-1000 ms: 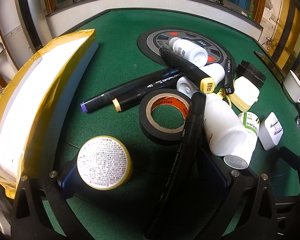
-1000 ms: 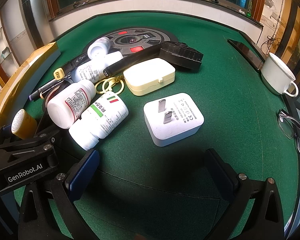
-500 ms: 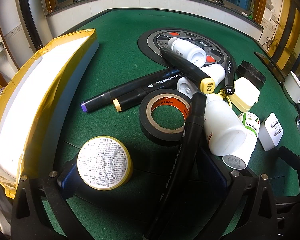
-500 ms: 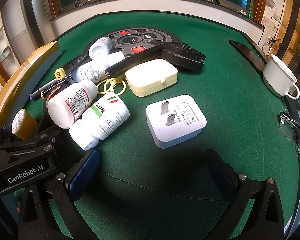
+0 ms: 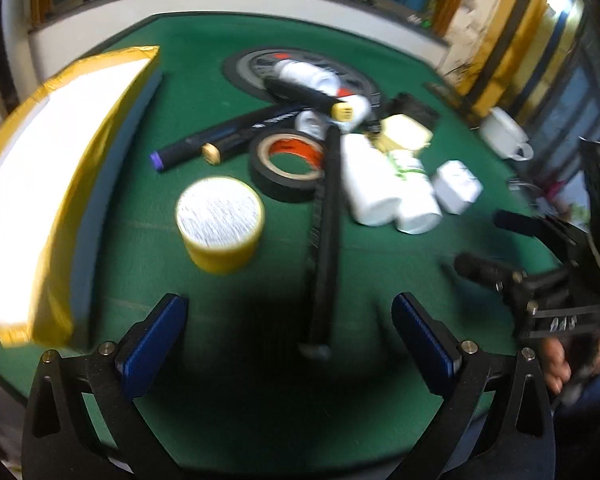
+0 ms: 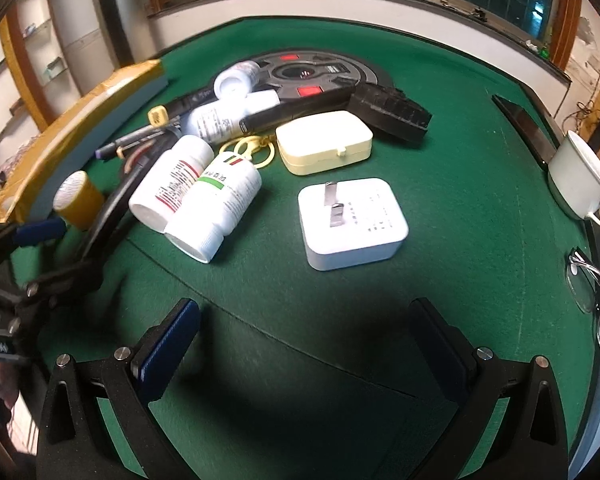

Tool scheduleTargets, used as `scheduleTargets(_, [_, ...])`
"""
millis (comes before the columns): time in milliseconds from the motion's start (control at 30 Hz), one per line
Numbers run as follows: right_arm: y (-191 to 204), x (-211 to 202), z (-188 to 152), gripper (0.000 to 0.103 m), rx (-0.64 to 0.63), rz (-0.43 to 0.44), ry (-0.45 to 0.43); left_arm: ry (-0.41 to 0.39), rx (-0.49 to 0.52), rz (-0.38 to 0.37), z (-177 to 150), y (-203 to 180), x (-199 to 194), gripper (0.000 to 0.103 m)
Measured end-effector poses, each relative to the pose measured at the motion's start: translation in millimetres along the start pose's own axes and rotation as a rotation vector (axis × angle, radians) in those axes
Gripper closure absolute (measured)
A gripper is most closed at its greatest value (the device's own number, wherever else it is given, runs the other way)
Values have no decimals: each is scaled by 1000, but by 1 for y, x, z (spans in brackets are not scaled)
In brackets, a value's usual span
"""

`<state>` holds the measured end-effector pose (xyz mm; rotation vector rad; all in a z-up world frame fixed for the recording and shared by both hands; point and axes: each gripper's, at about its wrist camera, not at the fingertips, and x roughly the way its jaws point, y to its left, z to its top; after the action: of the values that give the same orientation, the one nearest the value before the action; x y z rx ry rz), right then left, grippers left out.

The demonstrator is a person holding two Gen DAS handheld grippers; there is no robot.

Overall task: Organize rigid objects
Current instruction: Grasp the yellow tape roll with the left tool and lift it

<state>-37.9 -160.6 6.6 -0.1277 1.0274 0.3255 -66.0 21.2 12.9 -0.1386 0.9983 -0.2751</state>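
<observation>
Clutter remains piled beside the tape roll (image 5: 288,168): markers (image 5: 224,136), white bottles (image 6: 192,188), charger (image 6: 352,224), yellow tub (image 5: 220,224). Left gripper (image 5: 292,340) and right gripper (image 6: 300,352) hover spread wide, holding nothing. Sorting looks barely begun.

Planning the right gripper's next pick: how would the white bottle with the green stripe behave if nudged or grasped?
The green-striped bottle lies on its side, so a sideways nudge would probably roll it. It touches the red-labelled bottle, which may shift too. Its smooth, rigid-looking plastic could slip between the jaws.
</observation>
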Motion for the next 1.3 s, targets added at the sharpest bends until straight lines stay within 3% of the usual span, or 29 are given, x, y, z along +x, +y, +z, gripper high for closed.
scheduleTargets(133, [5, -37, 1, 1, -57, -6, -135, -25, 24, -46, -2, -7, -9, 3])
scheduleTargets(333, [-4, -65, 28, 1, 24, 61, -293, -41, 90, 12, 15, -20, -13, 32])
scheduleTargets(367, [-7, -62, 36, 2, 49, 64, -292, -36, 82, 33, 18, -17, -12, 32])
scheduleTargets(433, [-13, -52, 43, 18, 101, 102, -278, -33, 47, 41, 22, -6, -14, 32])
scheduleTargets(500, [-22, -37, 41, 27, 130, 145, -229, -12, 29, 63, 26, 5, -13, 32])
scheduleTargets(633, [-40, -28, 35, 28, 197, 183, -170, 9, 16, 96, 34, 12, -3, 32])
scheduleTargets(800, [-39, -40, 33, 28, 169, 125, -220, -2, 13, 115, 46, 14, 11, 32])
scheduleTargets(900, [-41, -38, 33, 38, 164, 110, -202, 35, 15, 133, 50, 15, 27, 32])
scheduleTargets(933, [-42, -35, 33, 41, 165, 113, -184, 11, 41, 149, 48, 12, 27, 32])
scheduleTargets(1000, [-44, -28, 33, 41, 170, 126, -148, -8, 52, 164, 45, 13, 26, 45])
scheduleTargets(1033, [-45, -27, 33, 41, 174, 131, -145, -20, 46, 178, 44, 15, 24, 65])
scheduleTargets(1300, [-51, -23, 31, 41, 196, 115, -144, -114, -4, 77, 40, 35, -19, 64])
